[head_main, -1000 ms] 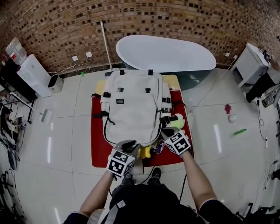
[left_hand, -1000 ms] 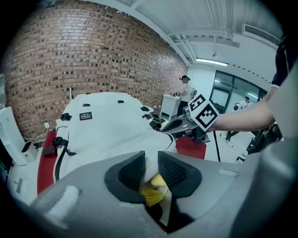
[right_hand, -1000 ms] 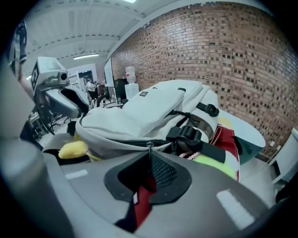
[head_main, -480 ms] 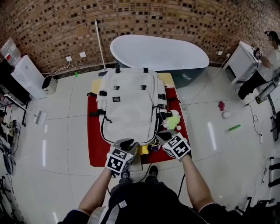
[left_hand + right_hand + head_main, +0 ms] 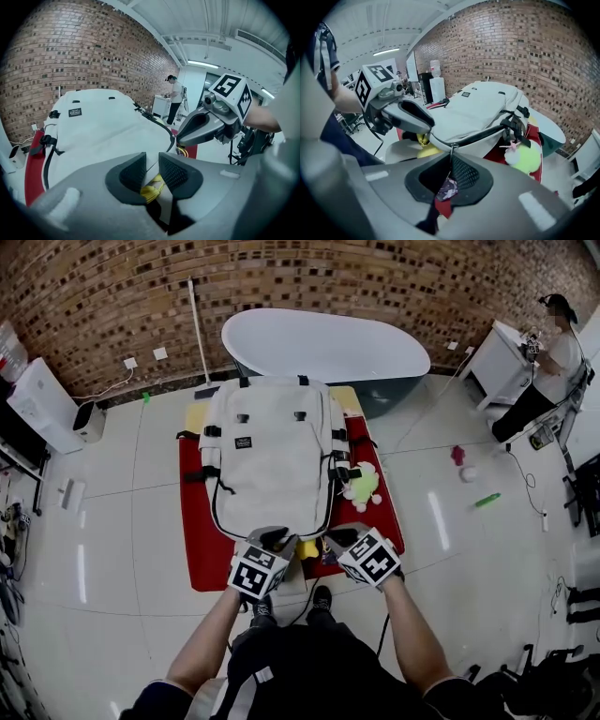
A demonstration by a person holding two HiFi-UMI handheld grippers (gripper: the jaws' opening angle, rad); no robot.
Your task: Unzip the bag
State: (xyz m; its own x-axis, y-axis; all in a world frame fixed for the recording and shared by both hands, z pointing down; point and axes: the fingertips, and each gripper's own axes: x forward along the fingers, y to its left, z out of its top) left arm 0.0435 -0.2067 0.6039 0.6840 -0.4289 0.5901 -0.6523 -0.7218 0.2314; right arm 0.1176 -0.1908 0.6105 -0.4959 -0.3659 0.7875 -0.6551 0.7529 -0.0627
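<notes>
Right fingers (image 5: 467,176) pinch zipper pull (image 5: 451,153), unseen overhead

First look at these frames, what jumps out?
A big white backpack lies flat on a red mat, in front of a white bathtub by the brick wall. At its near edge the right hand-held gripper pinches the zipper pull while the left hand-held gripper clamps the fabric beside it.

A white bathtub (image 5: 328,343) fronts the brick wall (image 5: 394,277); floor (image 5: 122,521) seemingly tiled.
</notes>
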